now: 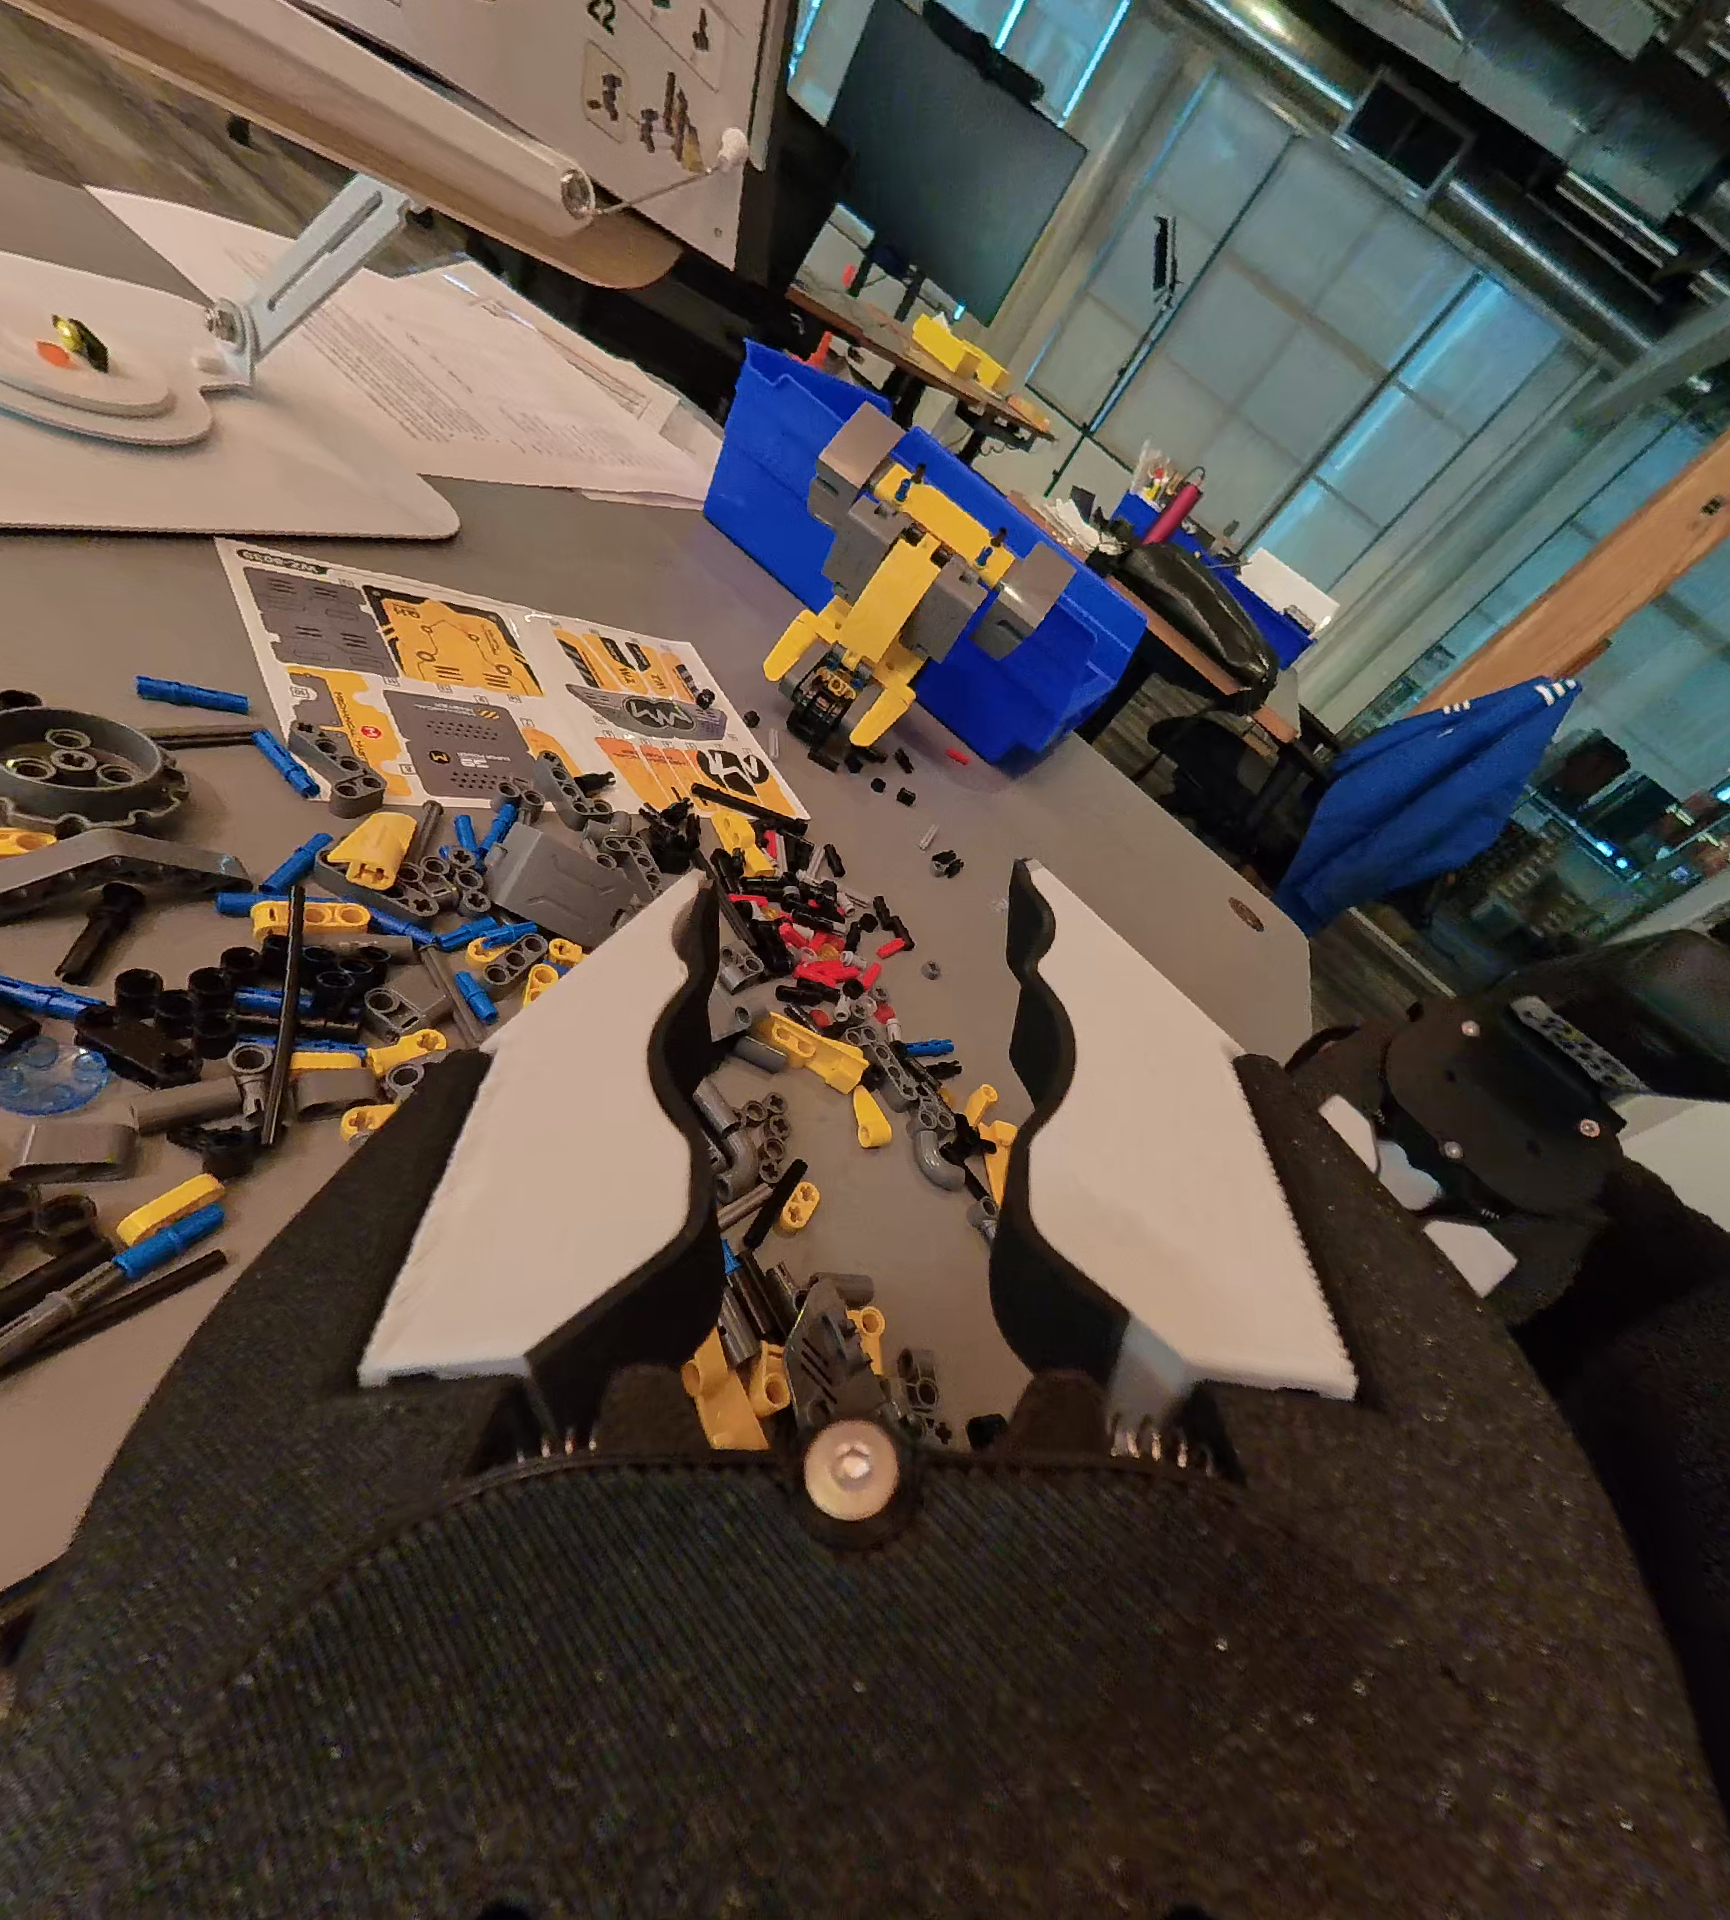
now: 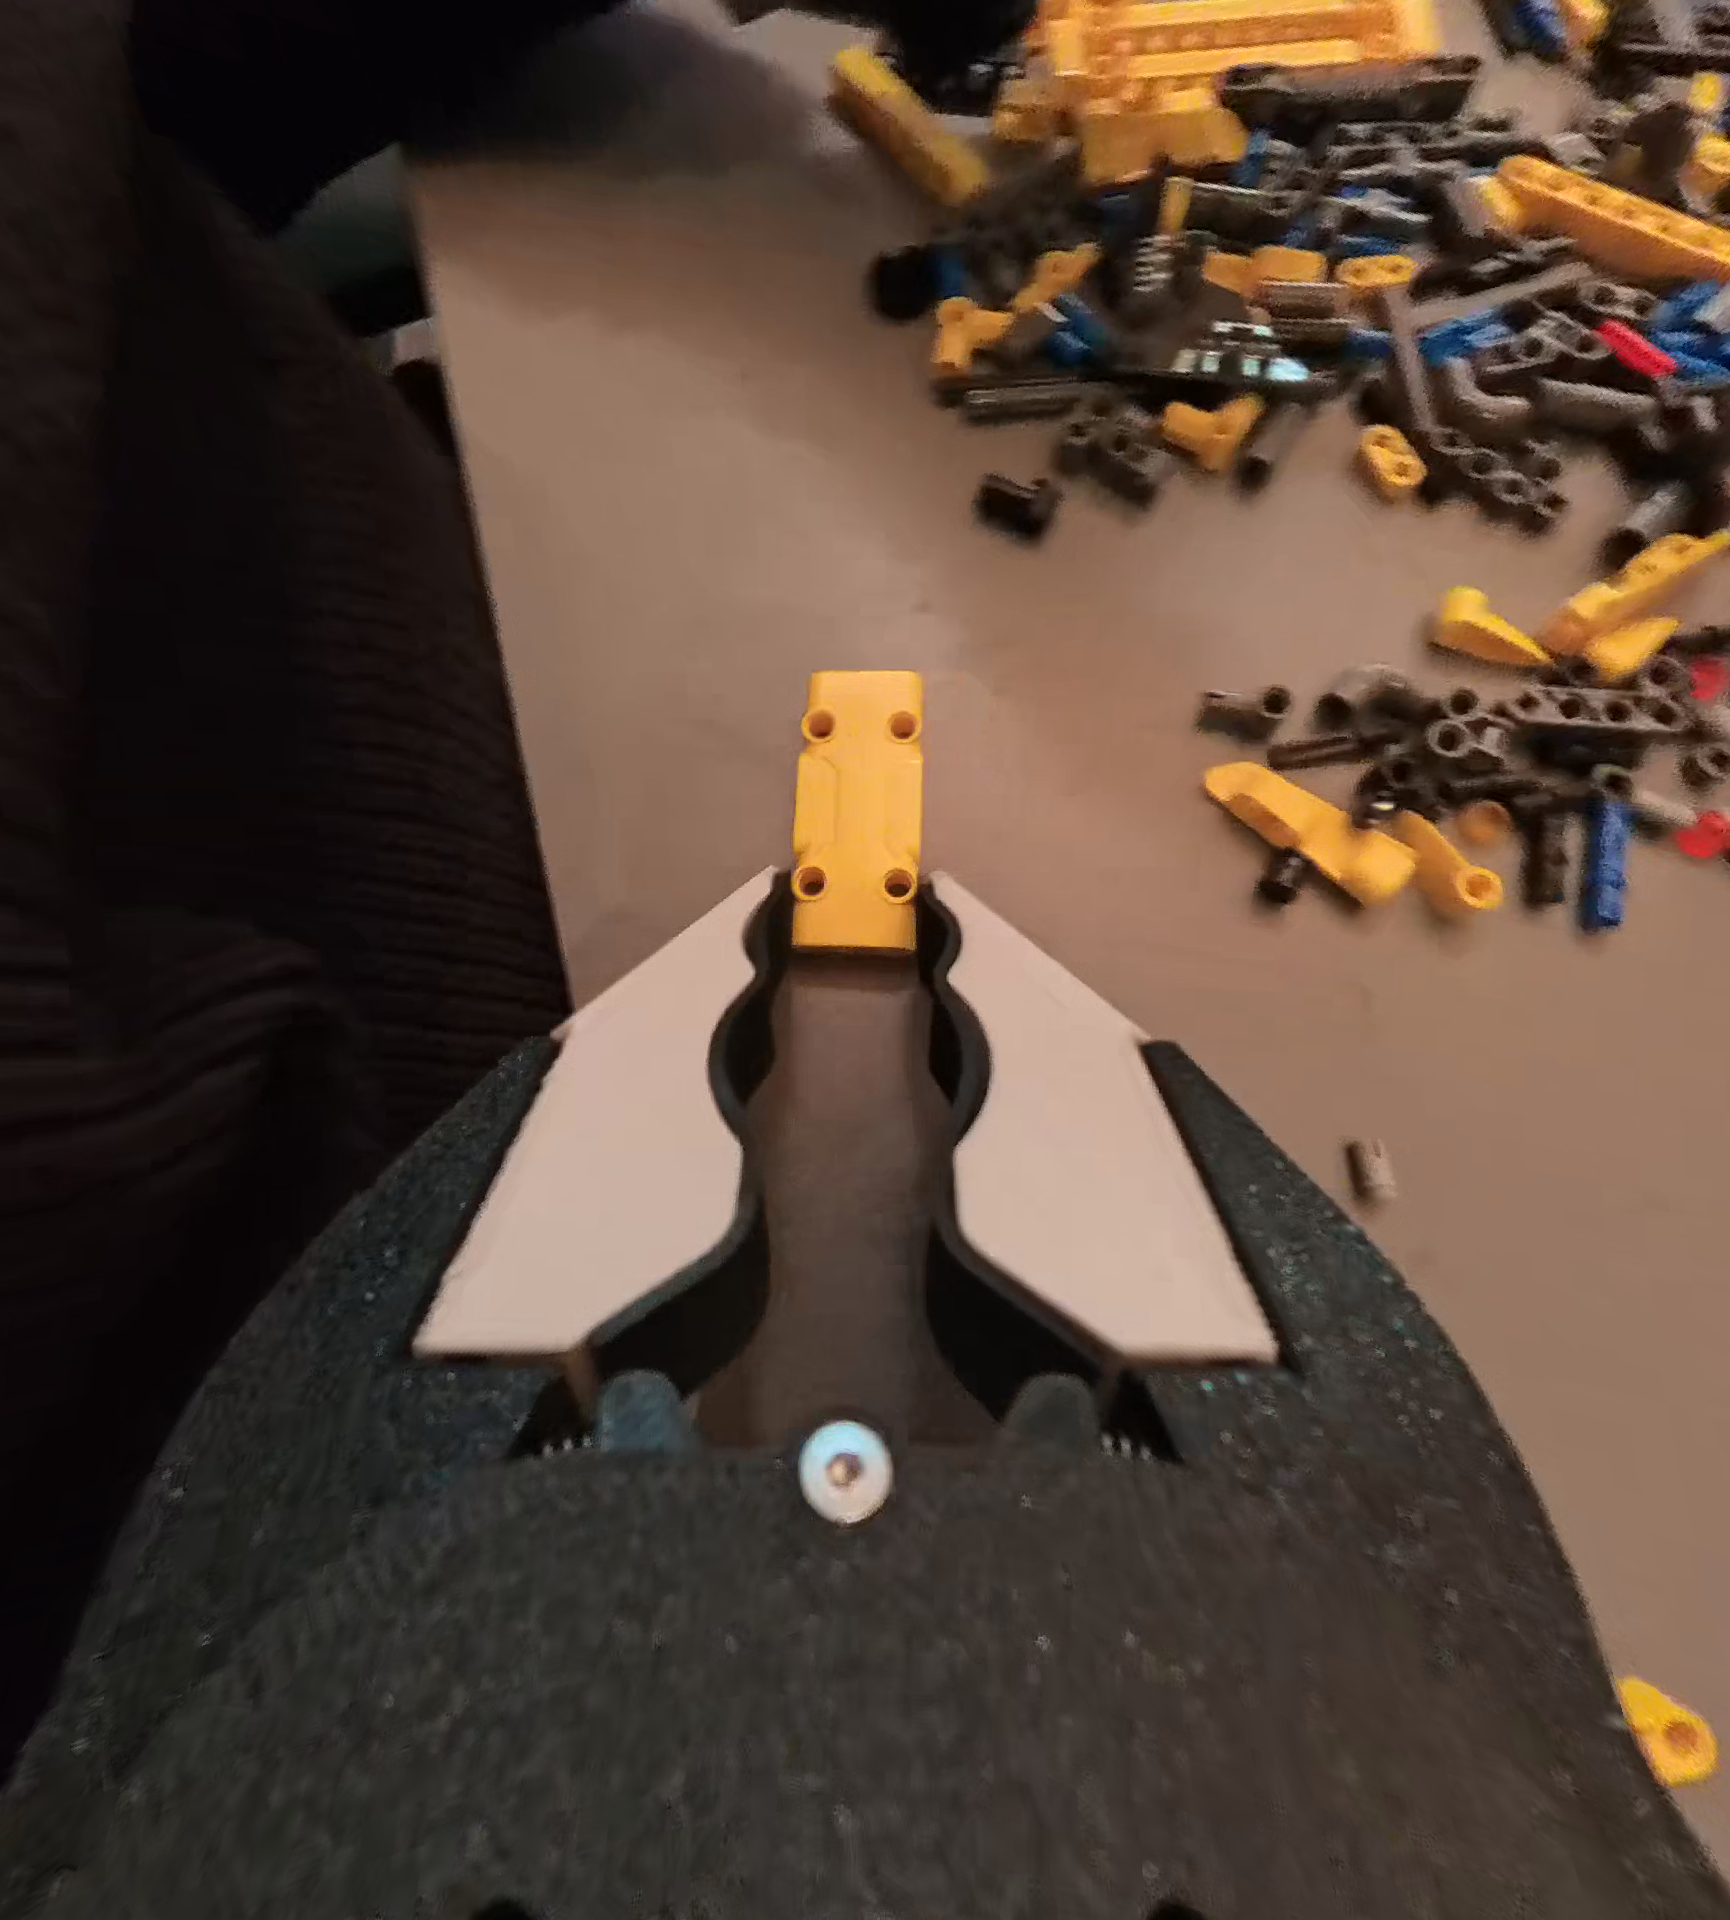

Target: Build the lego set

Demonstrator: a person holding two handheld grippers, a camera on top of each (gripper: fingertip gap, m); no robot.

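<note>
Grey counter (image 1: 1100,831) is buried in loose lego pieces (image 1: 404,935), with a sticker sheet (image 1: 487,675) lying flat behind them. Over by the blue bin (image 1: 996,665) stands the half-built yellow and grey model (image 1: 892,592), touching the bin's front. My left claw (image 1: 866,883) hangs spread wide above the pile, holding nothing. My right claw (image 2: 856,883) is pinching a yellow panel piece (image 2: 859,810) by its near end, near the counter's edge.
</note>
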